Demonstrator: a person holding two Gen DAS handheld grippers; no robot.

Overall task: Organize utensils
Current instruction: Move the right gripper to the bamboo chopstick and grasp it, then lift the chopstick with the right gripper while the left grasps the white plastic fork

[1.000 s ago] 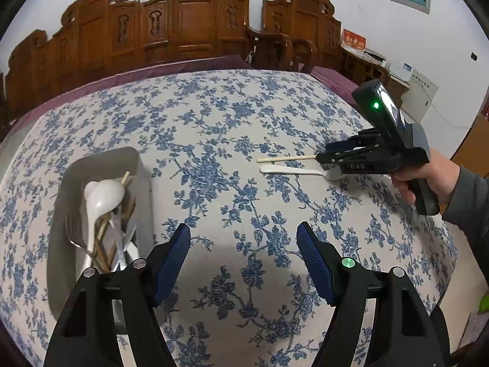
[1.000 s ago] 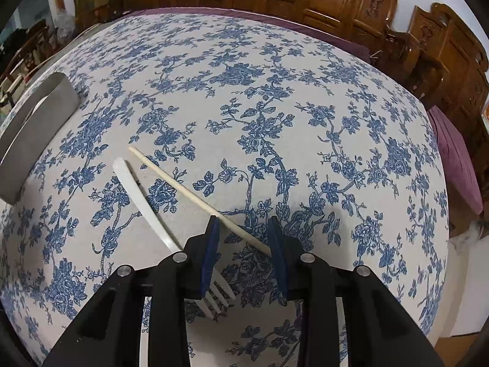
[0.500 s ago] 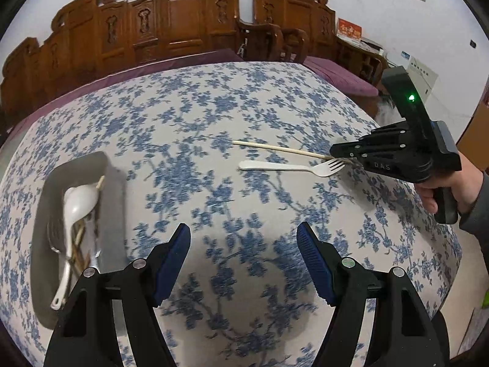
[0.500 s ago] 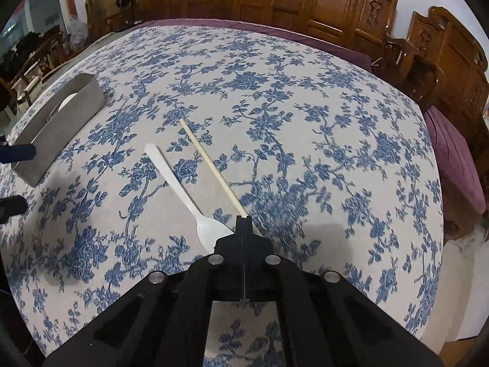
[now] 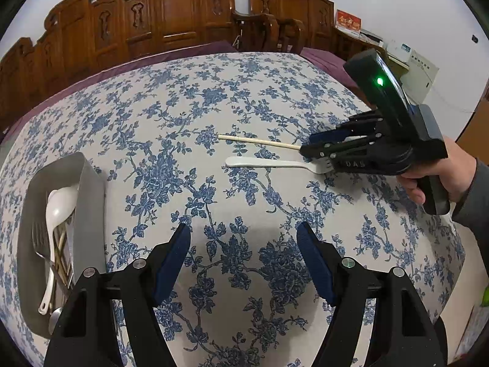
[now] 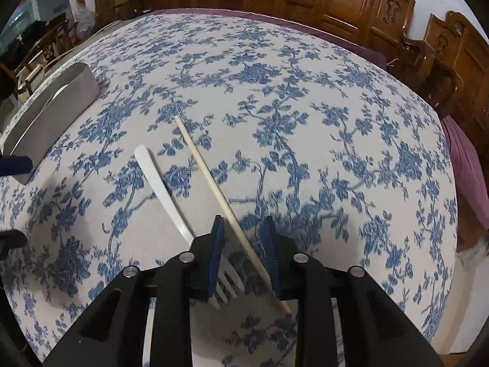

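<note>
While the person's hand (image 5: 440,177) grips the pistol-style handle from the right side of the left wrist view, the right hand-held gripper (image 6: 243,229) tilts steeply down toward the tabletop (image 5: 214,116), its tips low over the blue-flowered cloth. Its jaws have just been opening a little and now stand narrow, with one pale chopstick (image 6: 214,183) lying on the cloth between the blue pads (image 6: 217,244); neither pad presses on it. A white plastic fork (image 6: 162,189) lies just beside the chopstick, its tines under the left finger of that gripper and its handle pointing away toward the tray.

Lower in the left wrist view, the left hand-held gripper (image 5: 244,263) also points down at the cloth, its jaws wide with nothing between them, hovering over bare fabric well apart from the fork and chopstick. A grey sleeve (image 5: 476,202) shows at the right wrist.

At the left edge of the tabletop stands a grey utensil tray (image 5: 91,214), holding a white soup spoon (image 5: 58,208), a metal fork (image 5: 38,238) and some chopsticks (image 5: 61,257). Carved wooden chairs (image 5: 171,21) line the far side.
</note>
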